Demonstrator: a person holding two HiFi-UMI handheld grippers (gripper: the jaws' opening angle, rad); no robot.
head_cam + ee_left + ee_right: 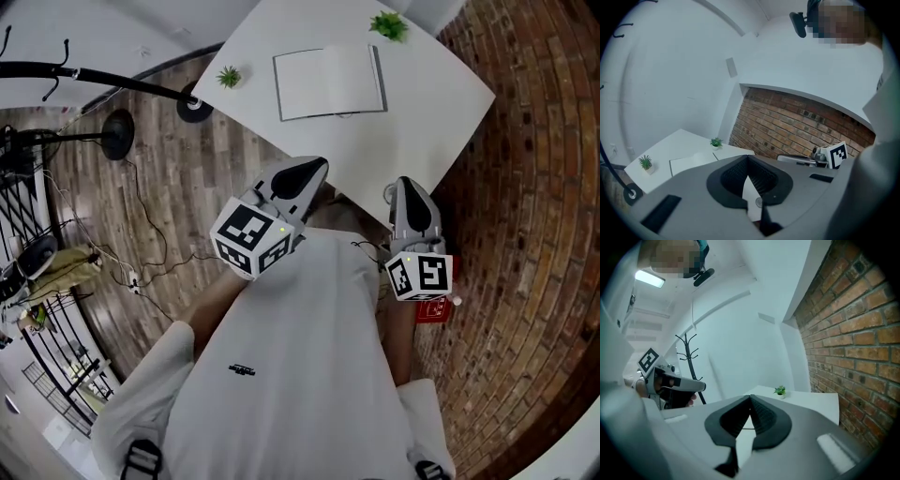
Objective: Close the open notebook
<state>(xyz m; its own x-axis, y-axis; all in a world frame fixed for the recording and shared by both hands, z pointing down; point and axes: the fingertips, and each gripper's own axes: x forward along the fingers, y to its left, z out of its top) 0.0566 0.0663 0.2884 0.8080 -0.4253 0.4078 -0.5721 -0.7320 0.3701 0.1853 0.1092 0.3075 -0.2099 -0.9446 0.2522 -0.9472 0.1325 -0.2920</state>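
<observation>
Left claw [748, 158]: jaws together, tips meeting, nothing between them. Right claw [750, 399]: likewise closed and empty. Both are held side by side close to the person's chest, at the near edge of the desk [427, 108], pointing across it toward the far side. Notebook [328, 82]: lies open and flat, blank pages up, on the far half of the white desk, well apart from both claws; where its fold runs cannot be made out. One small potted plant [229, 77] stands just left of the notebook, a second plant [388, 25] at the far right corner. A brick wall [534, 187] is to the right, wooden floor [178, 178] to the left. Step in hand, as judged: the approach, with no contact yet. The next move calls for carrying a claw out to one outer edge of the notebook, getting a tip under that cover, and swinging it over the fold onto the other half, the second claw steadying if needed.
</observation>
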